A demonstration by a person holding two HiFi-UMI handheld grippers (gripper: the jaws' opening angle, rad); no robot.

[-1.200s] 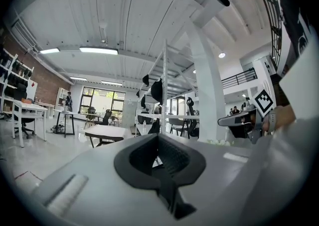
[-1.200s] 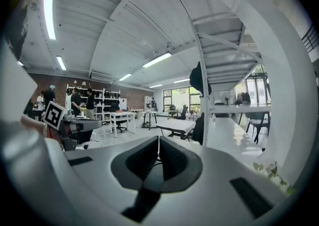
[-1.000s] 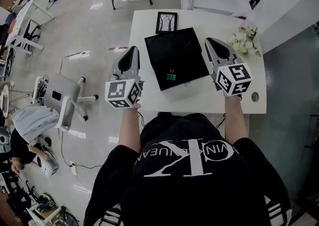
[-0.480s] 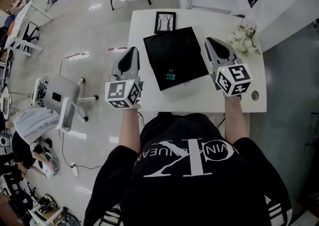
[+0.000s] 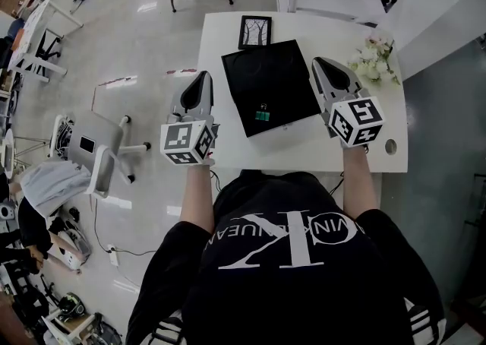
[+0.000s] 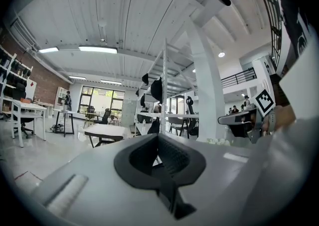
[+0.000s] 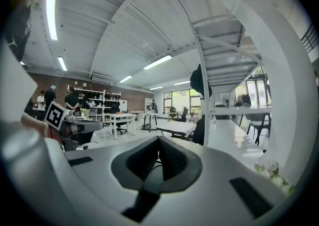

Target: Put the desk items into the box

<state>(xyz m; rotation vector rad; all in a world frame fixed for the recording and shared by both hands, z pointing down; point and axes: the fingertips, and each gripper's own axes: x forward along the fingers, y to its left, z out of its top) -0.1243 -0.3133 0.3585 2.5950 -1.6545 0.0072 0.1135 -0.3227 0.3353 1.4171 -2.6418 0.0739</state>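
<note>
On the desk (image 5: 357, 155), box (image 5: 267, 77) between closed left gripper (image 5: 203, 77) and closed right gripper (image 5: 319, 63)

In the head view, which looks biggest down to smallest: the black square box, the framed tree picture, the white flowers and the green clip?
1. black square box
2. framed tree picture and white flowers: they look about alike, so no ranking
3. green clip, smallest

Black box (image 5: 269, 81), green clip (image 5: 262, 115), white desk (image 5: 319, 32)
</note>
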